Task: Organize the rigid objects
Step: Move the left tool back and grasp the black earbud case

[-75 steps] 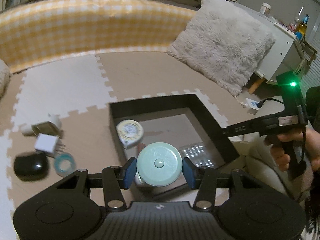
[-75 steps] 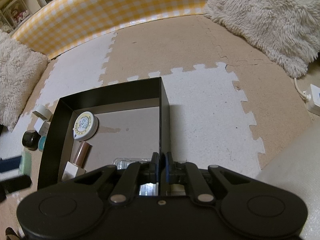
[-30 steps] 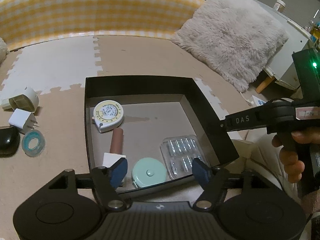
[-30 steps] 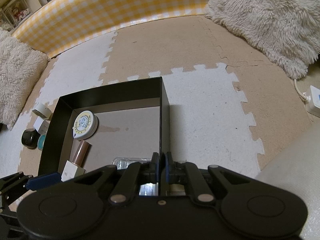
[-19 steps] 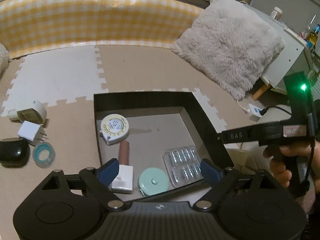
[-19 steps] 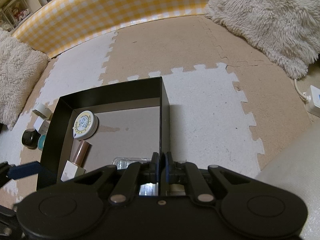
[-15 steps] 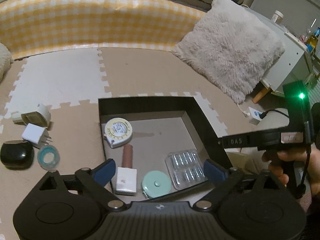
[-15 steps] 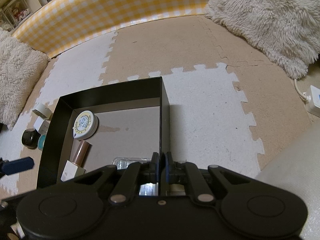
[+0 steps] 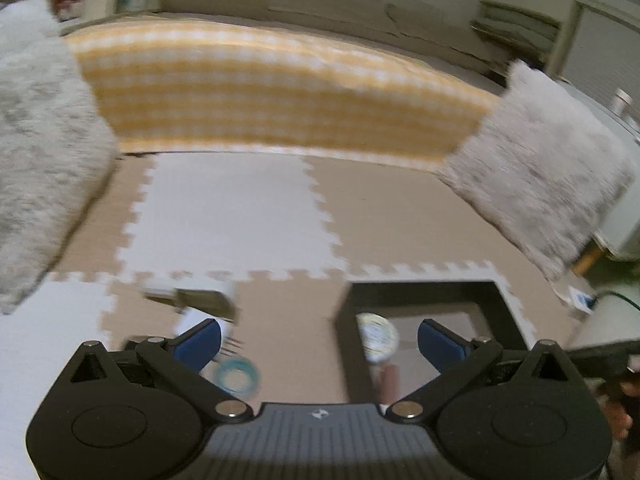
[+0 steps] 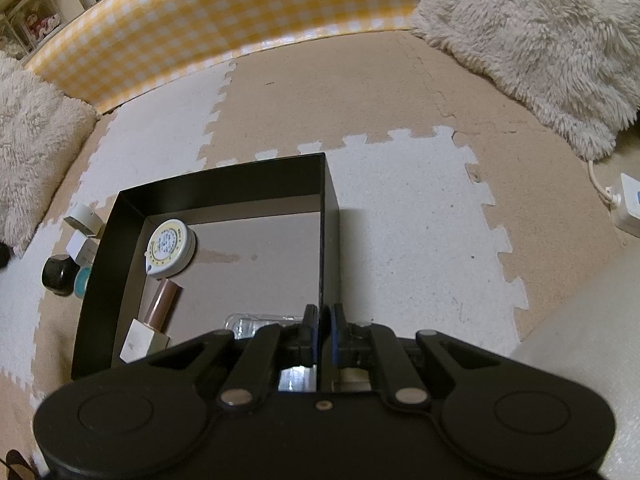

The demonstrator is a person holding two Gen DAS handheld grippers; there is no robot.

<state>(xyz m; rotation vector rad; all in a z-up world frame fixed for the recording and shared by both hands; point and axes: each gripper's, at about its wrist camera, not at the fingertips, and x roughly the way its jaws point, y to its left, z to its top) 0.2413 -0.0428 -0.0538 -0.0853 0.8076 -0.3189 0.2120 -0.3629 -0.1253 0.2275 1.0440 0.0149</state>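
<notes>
A black box (image 10: 224, 178) sits on the foam floor mat. In it lie a round white tape measure (image 10: 170, 246), a brown tube with a white cap (image 10: 160, 310) and a clear blister pack (image 10: 260, 322). My right gripper (image 10: 322, 334) is shut on the box's right wall (image 10: 329, 240). My left gripper (image 9: 319, 338) is open and empty, over the mat left of the box (image 9: 424, 292). The left wrist view is blurred. Below it lie a teal tape roll (image 9: 236, 376), a white charger (image 9: 196, 318) and a beige plug adapter (image 9: 200, 296).
A black round object (image 10: 60, 274), the teal roll (image 10: 83, 282), the charger (image 10: 82, 246) and the adapter (image 10: 84, 218) lie left of the box. A yellow checked bumper (image 10: 224, 20) and fluffy cushions (image 10: 532, 40) ring the mat. A white power strip (image 10: 628, 204) lies at right.
My left gripper, open after dropping the mint round case in the box, has swung left and up, away from the box toward the loose items. My right gripper has stayed clamped on the wall.
</notes>
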